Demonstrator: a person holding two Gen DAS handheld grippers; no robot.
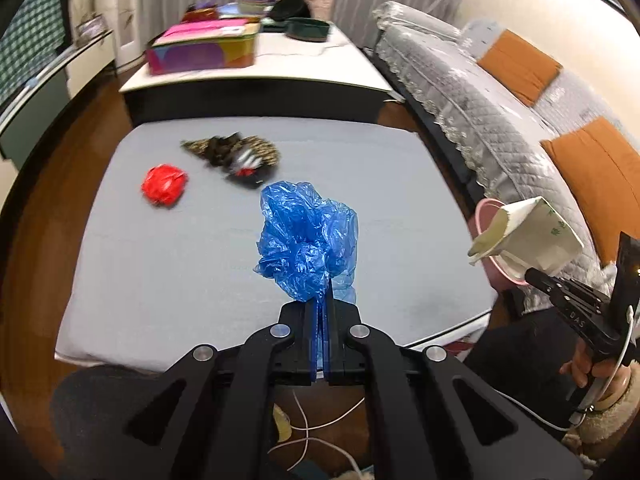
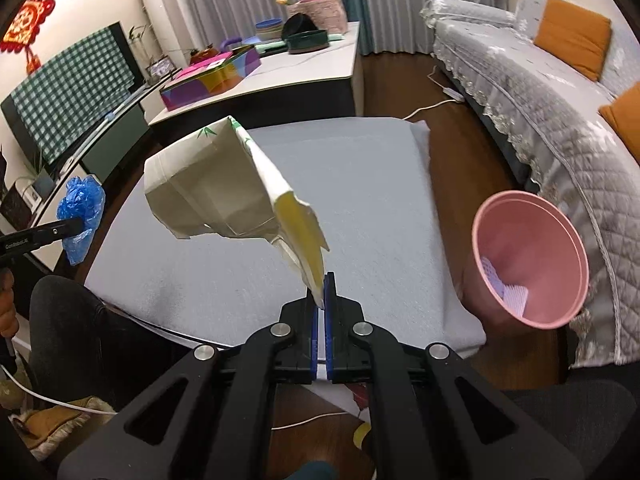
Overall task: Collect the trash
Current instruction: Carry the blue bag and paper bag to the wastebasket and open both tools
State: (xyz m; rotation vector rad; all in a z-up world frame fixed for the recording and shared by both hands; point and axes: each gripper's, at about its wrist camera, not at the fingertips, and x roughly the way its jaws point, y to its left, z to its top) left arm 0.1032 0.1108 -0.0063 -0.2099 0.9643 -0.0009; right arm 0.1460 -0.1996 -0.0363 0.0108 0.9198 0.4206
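My left gripper (image 1: 323,300) is shut on a crumpled blue plastic bag (image 1: 308,240), held above the grey mat (image 1: 168,264). Further back on the mat lie a red crumpled wrapper (image 1: 164,184) and a dark patterned wrapper (image 1: 236,154). My right gripper (image 2: 323,294) is shut on the corner of a torn beige paper carton (image 2: 216,188), lifted over the mat (image 2: 360,208). A pink bin (image 2: 532,256) stands on the floor right of the mat, with pale scraps inside. In the right wrist view the left gripper (image 2: 76,226) with the blue bag (image 2: 80,208) shows at the left; in the left wrist view the carton (image 1: 528,236) hangs before the bin's rim (image 1: 484,206).
A low white table (image 1: 280,76) behind the mat carries a colourful box (image 1: 204,50), bowls and a basket. A grey quilted sofa (image 2: 532,92) with orange cushions runs along the right. A cabinet with a checked cloth (image 2: 72,92) stands at the left. White cables lie on the wooden floor.
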